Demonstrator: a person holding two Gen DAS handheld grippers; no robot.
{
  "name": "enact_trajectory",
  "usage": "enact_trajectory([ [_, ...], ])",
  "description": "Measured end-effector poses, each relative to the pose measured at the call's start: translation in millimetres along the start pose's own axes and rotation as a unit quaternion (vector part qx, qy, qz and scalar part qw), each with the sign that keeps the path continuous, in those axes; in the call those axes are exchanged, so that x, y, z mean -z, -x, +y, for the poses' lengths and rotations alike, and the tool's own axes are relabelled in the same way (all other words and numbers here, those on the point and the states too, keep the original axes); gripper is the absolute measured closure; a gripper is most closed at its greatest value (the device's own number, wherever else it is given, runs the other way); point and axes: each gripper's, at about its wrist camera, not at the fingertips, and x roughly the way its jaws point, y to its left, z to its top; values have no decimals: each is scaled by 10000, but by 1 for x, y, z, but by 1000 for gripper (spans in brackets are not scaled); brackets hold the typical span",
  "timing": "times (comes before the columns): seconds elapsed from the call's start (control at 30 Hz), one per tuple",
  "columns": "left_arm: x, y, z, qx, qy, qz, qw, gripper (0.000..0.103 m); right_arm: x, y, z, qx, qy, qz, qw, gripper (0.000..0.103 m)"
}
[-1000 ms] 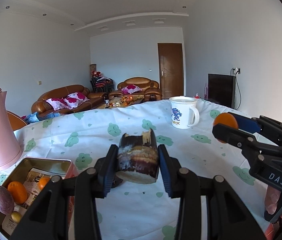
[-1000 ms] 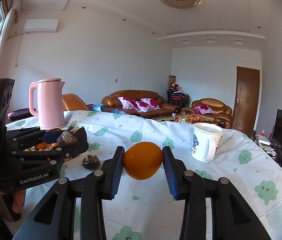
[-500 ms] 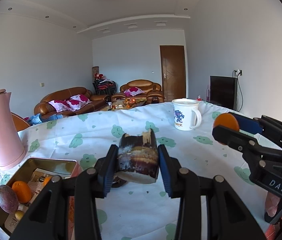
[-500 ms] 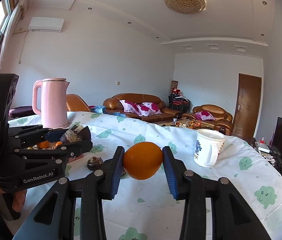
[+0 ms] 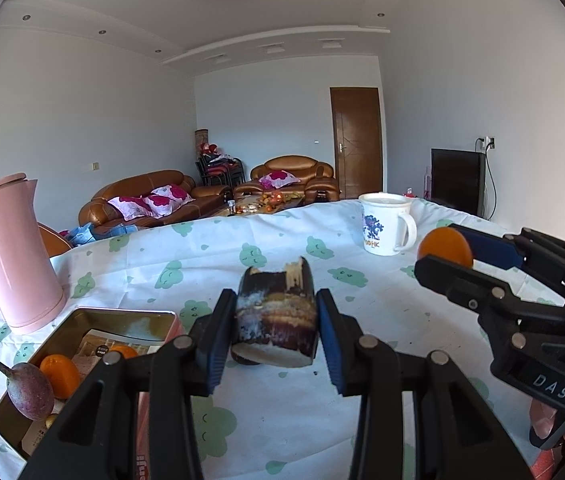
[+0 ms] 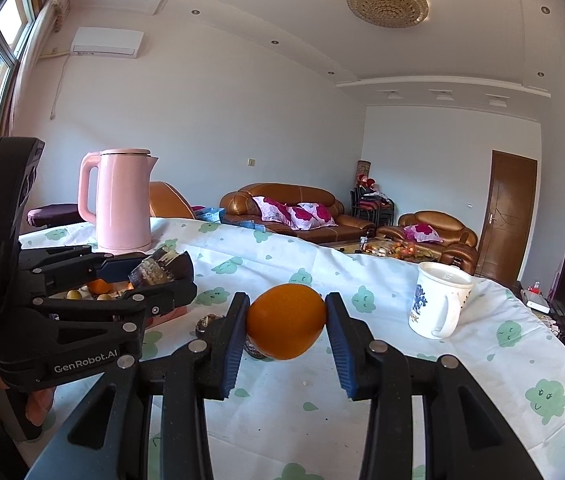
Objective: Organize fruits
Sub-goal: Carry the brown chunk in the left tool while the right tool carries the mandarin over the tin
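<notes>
- Our left gripper point(image 5: 276, 322) has its jaws closed on a short, dark piece of sugarcane point(image 5: 274, 318), held clear above the tabletop point(image 5: 282, 396).
- Our right gripper point(image 6: 285, 322) has its jaws closed on an orange point(image 6: 285, 321), also lifted off the tabletop; in the left wrist view the orange point(image 5: 445, 246) shows at the tip of that gripper.
- We take the metal tin point(image 5: 122, 316) as our landmark. It sits just to the left of the sugarcane, and close in front of the pink kettle point(image 5: 14, 252).
- Inside the tin lie a purple passion fruit point(image 5: 29, 390), a small orange fruit point(image 5: 60, 374) and some paper packets.
- A white mug point(image 6: 438, 300) stands well to the right of the tin, on the far side of the orange.
- We judge the sugarcane to be stiff and fairly heavy, with a smooth rind that could slip; holding it across its round sides, as now, seems right.
- We judge the orange to be firm but slightly yielding, round and likely to roll, so a hold across its widest part is safest.
- A small dark scrap point(image 6: 204, 325) lies on the tabletop to the right of the tin; we cannot tell what it is.
</notes>
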Motion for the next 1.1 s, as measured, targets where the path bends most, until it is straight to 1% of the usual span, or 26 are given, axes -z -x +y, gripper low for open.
enact_trajectory([
  [0.5, 5, 9, 32, -220, 227, 82, 9995, 61, -10, -17, 30, -394, 116, 58, 9991, 62],
  [1.1, 12, 19, 72, -565, 522, 205, 9968, 61, -23, -37, 66, -827, 269, 118, 9961, 62],
])
